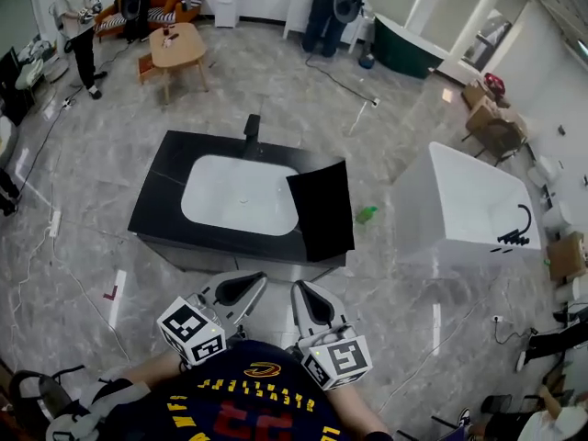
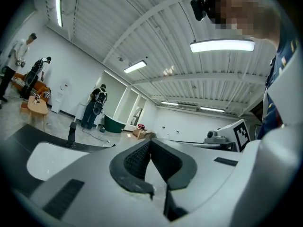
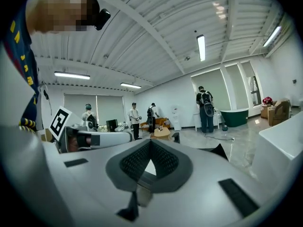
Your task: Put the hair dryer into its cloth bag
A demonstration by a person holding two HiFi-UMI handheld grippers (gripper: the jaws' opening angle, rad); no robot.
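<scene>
Two sets of tongs are held close to the person's chest, pointing out across the room at about level. The left tongs (image 1: pixel 250 283) are closed tip to tip with nothing between them. The right tongs (image 1: pixel 305 292) are closed and empty too.

No hair dryer shows in any view. A flat black piece (image 1: pixel 322 211) lies over the right end of the worktop (image 1: pixel 161 205). It may be the cloth bag, but that cannot be told.

Bagging does not look under way. To do it well, both tongs would likely need to open first. One could pinch the bag's mouth and hold it wide while the other feeds the dryer in nozzle first, keeping any cord from catching on the rim.

That worktop is black, with a white oval basin (image 1: pixel 241 194) sunk in it and a black tap (image 1: pixel 251 125) at its far edge. It stands on a grey marbled floor (image 1: pixel 395 310), where a small green object (image 1: pixel 367 214) lies just beside it. A white bathtub (image 1: pixel 464 200) stands to the right. Farther off are a small wooden table (image 1: pixel 177 46) and several standing people.
</scene>
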